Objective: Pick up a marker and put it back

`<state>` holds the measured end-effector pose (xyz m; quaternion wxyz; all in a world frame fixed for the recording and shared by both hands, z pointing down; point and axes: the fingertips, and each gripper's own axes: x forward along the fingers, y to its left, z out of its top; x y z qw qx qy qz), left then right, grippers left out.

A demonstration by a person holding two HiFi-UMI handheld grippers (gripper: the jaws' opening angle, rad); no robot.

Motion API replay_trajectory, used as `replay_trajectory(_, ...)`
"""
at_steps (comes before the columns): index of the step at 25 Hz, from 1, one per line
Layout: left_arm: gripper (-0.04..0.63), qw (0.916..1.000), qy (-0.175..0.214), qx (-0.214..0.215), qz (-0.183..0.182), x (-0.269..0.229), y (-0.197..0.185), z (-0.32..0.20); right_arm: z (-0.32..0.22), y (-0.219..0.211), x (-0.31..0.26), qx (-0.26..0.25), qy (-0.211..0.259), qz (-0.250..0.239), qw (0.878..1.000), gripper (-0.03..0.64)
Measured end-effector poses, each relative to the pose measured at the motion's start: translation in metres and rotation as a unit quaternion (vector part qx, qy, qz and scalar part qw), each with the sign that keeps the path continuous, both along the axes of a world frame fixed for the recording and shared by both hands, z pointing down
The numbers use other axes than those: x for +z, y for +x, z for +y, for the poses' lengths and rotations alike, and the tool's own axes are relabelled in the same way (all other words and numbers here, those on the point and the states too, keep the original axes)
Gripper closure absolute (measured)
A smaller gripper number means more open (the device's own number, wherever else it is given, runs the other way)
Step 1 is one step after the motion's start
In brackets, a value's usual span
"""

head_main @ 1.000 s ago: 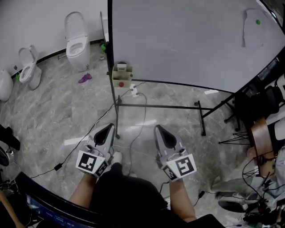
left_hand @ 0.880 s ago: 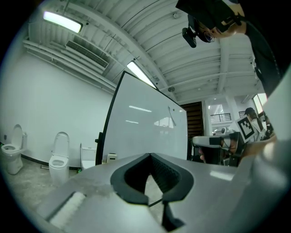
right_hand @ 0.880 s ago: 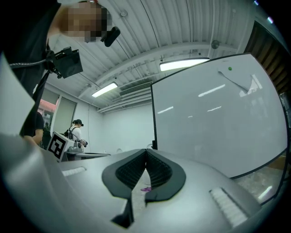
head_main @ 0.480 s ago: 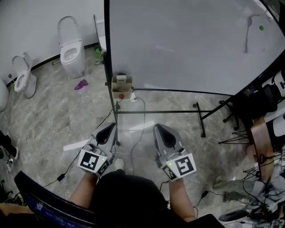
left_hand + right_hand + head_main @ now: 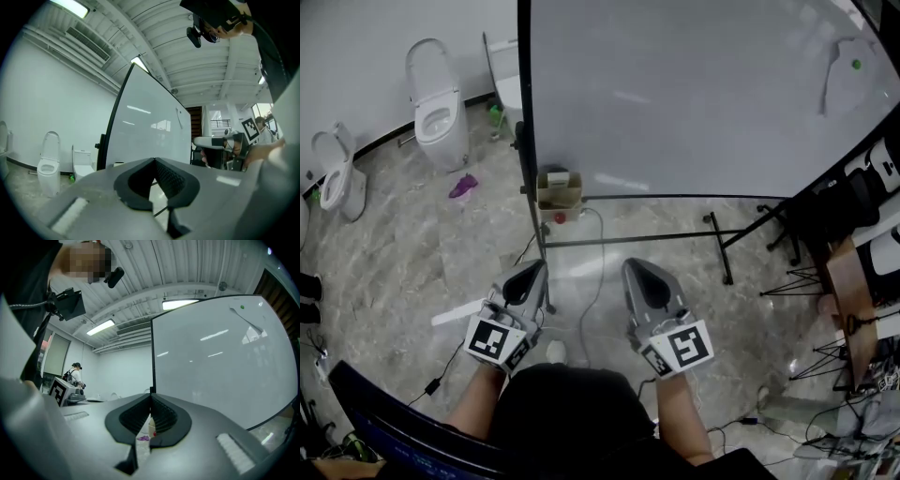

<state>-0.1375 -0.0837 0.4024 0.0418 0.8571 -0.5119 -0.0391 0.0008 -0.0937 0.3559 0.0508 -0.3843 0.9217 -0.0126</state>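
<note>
Approach under way: whiteboard (image 5: pixel 694 94) is seen larger in head view than a sec ago, and toilets (image 5: pixel 431 89) have slid toward the left edge. Cardboard box (image 5: pixel 559 187) at the board's lower left corner, by the post, has been brought nearer. Held level side by side, left gripper (image 5: pixel 532 268) & right gripper (image 5: pixel 631 268) are pressed closed, nothing between. No marker can be made out; prob. kept in box. Pick not yet begun.

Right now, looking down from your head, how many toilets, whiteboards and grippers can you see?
Toilets: 3
Whiteboard: 1
Grippers: 2
Total: 6
</note>
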Motion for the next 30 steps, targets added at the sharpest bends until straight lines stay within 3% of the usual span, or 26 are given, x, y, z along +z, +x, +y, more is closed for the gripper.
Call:
replay_trajectory(15,0.591,0.9994,-0.006,0.035,-0.005,0.012,-0.028,-0.032,-0.023,-0.029,0.008,0.026,-0.005,0.002,1.0,0.607)
replay_trajectory(30,0.591,0.9999,0.0,-0.013,-0.008,0.007,-0.015,-0.049,-0.049,-0.02,-0.005,-0.024,0.008,-0.003,1.0,0.607)
